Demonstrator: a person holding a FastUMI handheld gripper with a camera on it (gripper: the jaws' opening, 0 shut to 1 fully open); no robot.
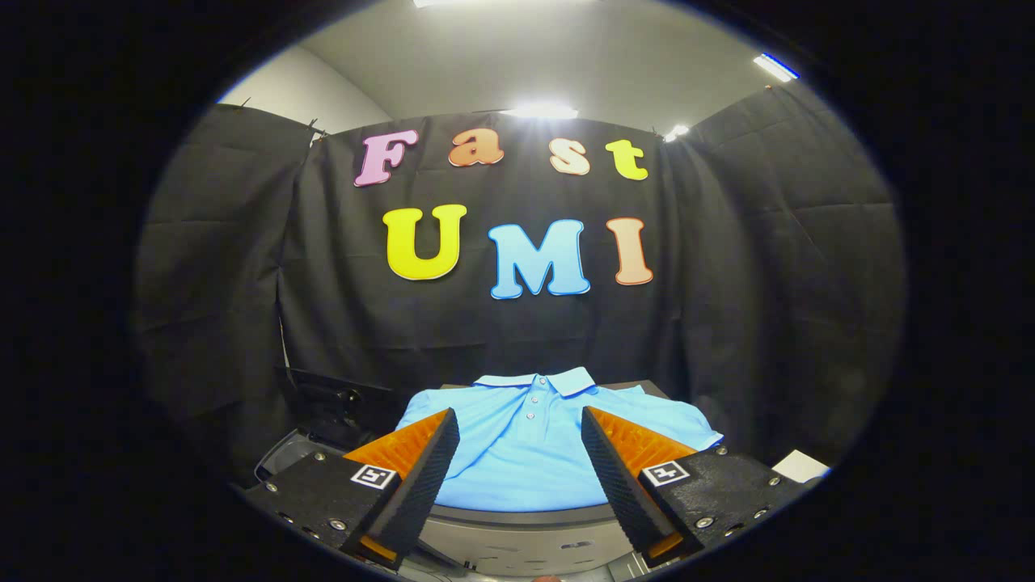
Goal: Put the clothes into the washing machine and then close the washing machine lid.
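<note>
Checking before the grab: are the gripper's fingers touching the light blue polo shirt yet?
Cannot tell. In the gripper view the open gripper frames the light blue polo shirt, whose cloth fills the space between the fingers; their height above it is unclear.

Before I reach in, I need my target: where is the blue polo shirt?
In the gripper view the blue polo shirt lies flat just ahead of the open gripper, framed between its jaws, collar toward the black cloth wall.

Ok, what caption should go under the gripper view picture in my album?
Open tool poised before a light blue polo shirt spread flat ahead of its fingers.
</note>
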